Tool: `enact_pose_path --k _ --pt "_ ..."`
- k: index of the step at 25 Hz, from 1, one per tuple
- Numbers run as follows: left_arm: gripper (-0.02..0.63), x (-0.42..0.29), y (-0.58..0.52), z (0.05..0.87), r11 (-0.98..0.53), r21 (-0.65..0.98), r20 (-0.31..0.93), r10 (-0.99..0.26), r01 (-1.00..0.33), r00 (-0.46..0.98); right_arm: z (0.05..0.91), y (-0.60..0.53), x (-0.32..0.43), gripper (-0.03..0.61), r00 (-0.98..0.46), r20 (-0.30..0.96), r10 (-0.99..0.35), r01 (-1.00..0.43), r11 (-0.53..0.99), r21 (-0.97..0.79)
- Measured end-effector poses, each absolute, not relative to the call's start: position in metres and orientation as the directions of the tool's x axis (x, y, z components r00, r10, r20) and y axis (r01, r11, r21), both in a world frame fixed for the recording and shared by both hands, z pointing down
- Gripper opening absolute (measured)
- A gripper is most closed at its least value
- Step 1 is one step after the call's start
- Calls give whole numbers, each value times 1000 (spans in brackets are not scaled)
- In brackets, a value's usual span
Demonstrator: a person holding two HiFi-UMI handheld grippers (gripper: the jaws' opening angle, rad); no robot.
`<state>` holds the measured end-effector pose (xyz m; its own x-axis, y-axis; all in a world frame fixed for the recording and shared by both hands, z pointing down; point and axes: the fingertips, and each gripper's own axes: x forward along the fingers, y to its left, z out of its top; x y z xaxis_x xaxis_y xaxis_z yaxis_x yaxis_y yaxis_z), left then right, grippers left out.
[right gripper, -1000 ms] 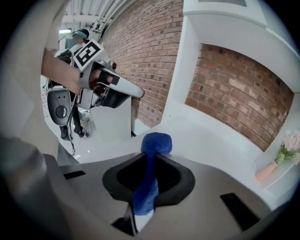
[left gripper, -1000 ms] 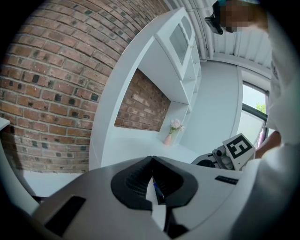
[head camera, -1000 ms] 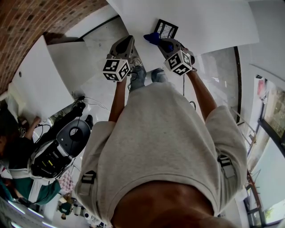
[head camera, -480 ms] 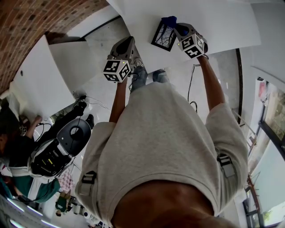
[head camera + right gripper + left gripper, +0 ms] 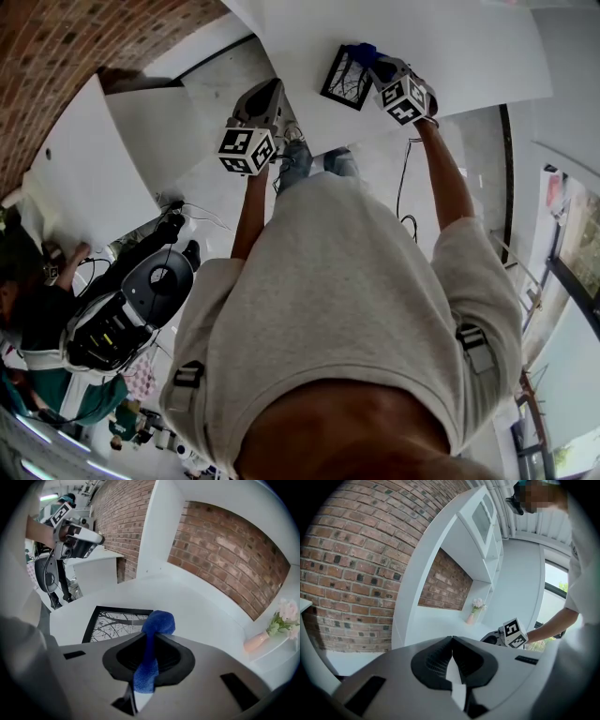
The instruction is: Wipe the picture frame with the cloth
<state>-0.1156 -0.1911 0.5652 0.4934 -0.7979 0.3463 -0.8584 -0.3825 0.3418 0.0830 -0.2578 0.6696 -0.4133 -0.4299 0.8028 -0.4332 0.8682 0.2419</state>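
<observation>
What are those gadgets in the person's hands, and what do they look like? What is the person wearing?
They are two matching hand-held tools. The left gripper and the right gripper each have a smooth light-grey plastic body with black ribbed pads at the front. Each carries a white cube printed with black square markers: left cube, right cube. The person wears a light-grey short-sleeved T-shirt.

Bright, even daylight fills all three views, and a window [image 5: 554, 581] glows at the right edge of the left gripper view. The white tabletop [image 5: 450, 47] is almost washed out, with faint, soft shadows. Fisheye distortion bows the brick wall [image 5: 351, 564], and a dark vignette rings both gripper views. The blue cloth [image 5: 151, 639] looks sharp and saturated.
</observation>
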Motion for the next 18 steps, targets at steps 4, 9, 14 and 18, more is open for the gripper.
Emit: enact_pose_path --k 4,9,14,18 --pt "17 -115 -192 566 -383 344 347 -797 -857 495 675 -245 78 61 -417 812 -409 -410 882 234" --pt "17 -114 -192 566 -389 345 345 -794 -854 500 676 -232 73 61 -427 810 -402 -414 883 220" --pt "17 -112 -191 567 -389 349 345 -792 -852 503 675 -215 69 61 -438 811 -389 -403 891 211" --pt "17 -109 -190 565 -395 348 340 -792 -850 507 675 -199 64 61 -447 810 -380 -399 895 200"
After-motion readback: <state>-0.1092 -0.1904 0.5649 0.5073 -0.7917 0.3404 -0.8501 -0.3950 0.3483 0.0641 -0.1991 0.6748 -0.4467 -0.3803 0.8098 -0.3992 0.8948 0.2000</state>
